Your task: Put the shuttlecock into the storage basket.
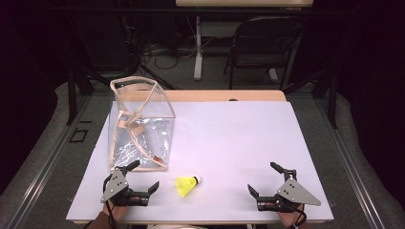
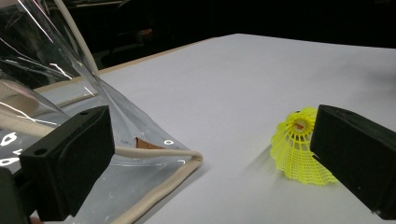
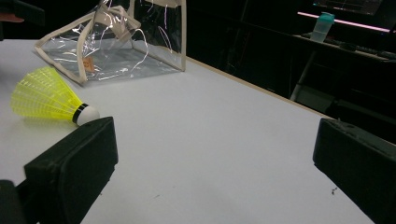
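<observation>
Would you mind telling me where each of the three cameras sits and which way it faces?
High view: above the person's side, looking forward and down on the table; both hands with the left gripper and right gripper enter from the bottom.
Left gripper view: rides the left gripper, looking along its open jaws at the clear bag and yellow shuttlecock.
Right gripper view: rides the right gripper, looking between its open jaws across the table toward the bag.
Shared: all three views show the shuttlecock and the bag.
</observation>
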{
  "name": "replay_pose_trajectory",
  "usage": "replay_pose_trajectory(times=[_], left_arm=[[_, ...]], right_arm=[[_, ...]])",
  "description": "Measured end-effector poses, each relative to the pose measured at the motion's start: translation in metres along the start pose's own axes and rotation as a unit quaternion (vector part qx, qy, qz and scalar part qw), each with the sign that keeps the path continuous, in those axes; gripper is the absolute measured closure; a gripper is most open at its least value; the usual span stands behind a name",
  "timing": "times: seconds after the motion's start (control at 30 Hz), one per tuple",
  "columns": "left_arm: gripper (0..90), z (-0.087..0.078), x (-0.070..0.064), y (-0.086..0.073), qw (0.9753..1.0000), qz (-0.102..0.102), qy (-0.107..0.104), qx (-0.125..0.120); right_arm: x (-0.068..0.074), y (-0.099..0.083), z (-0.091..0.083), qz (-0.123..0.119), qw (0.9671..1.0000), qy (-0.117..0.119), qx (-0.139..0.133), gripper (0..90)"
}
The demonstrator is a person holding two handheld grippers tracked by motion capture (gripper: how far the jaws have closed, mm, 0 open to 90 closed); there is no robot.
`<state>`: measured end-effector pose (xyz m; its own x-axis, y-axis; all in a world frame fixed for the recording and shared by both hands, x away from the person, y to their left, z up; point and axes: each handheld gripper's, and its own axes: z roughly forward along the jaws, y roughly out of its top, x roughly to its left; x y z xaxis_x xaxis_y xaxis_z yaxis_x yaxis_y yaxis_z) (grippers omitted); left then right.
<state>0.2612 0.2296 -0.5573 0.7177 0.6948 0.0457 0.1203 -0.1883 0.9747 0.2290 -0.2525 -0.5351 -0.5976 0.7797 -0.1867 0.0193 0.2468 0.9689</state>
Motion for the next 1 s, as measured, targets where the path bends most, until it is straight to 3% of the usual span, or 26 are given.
replay_pose_trajectory(times=[0.4,0.6,1.0], left_arm=[[0.0,0.002,0.002,0.002,1.0,0.004,-0.007,0.003],[0.0,0.006,0.004,0.009,0.9994,0.004,-0.025,0.024],[0.0,0.015,0.002,0.02,0.9984,0.015,-0.037,0.041]], right_arm=[[0.001,0.001,0.002,-0.001,1.0,0.008,0.004,0.0],[0.002,0.001,0.003,0.0,0.9999,0.015,0.009,0.0],[0.002,0.001,0.006,-0.001,0.9997,0.022,0.013,0.0]])
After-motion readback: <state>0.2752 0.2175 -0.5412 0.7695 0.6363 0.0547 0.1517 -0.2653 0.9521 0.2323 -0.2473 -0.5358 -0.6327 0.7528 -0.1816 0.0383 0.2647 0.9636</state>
